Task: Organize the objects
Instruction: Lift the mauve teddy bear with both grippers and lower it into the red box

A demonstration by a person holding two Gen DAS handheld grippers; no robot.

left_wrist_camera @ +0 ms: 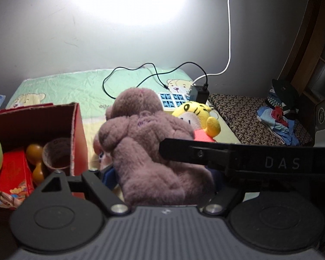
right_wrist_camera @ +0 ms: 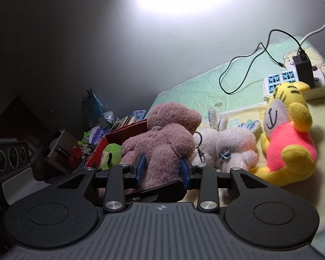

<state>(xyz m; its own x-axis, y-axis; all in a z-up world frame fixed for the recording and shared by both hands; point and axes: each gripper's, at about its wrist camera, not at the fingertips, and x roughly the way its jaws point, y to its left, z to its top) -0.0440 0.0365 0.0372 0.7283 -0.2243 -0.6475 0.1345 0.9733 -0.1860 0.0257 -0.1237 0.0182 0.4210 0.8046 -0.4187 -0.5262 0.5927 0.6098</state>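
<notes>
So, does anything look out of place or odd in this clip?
Mostly the power strip: it lies on the bed sheet among the plush toys, with a black adapter plugged in and a black cable looping loose over the fabric. The cardboard box has a frayed edge.

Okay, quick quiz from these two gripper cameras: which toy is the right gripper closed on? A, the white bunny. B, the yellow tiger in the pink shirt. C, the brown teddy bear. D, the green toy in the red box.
C: in the right wrist view the blue fingers of the right gripper press into both sides of the brown teddy bear, while the other toys sit apart.
</notes>
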